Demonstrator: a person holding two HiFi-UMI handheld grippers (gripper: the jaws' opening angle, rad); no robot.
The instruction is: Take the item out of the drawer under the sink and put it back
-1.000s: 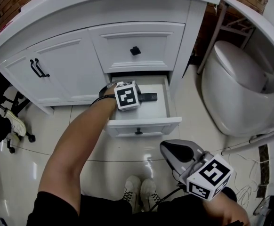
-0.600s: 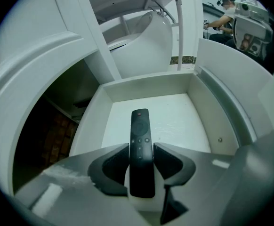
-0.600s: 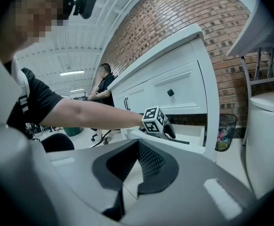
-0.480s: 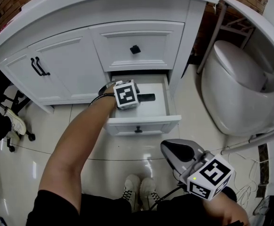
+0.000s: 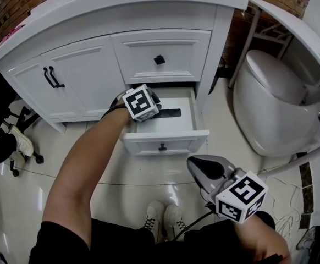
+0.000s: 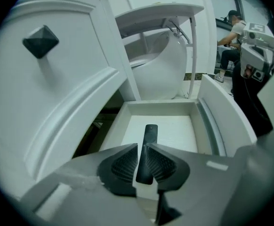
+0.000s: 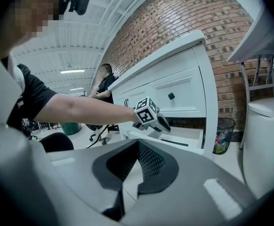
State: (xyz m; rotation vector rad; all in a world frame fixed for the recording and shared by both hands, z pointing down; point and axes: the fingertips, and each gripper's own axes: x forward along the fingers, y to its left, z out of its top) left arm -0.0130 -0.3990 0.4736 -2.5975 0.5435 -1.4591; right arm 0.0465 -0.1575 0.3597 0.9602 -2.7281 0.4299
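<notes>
1. Now the left gripper is clamped on the near end of a slim black remote control. Its jaws have just been closing, and the ribbed pads press on the remote's two long sides.
2. The remote control runs straight out ahead of this gripper, over the white inside of the open drawer. Its far end points at the drawer's back wall. Whether that end touches the drawer bottom I cannot tell.
3. Just above and to the left of the left gripper is the closed upper drawer, with its black knob. In the head view, two cabinet doors with black handles stand further off to this gripper's left.
4. The right gripper has its jaws together, tips meeting, with nothing between them.
5. It is held well back from the drawer, close to the person's body and above the tiled floor. The person's white shoes are just to its left in the head view.
6. Ahead of the right gripper are the left forearm, the left gripper and the open drawer. To its right stands a white toilet, and a waste bin sits between the cabinet and the toilet.
</notes>
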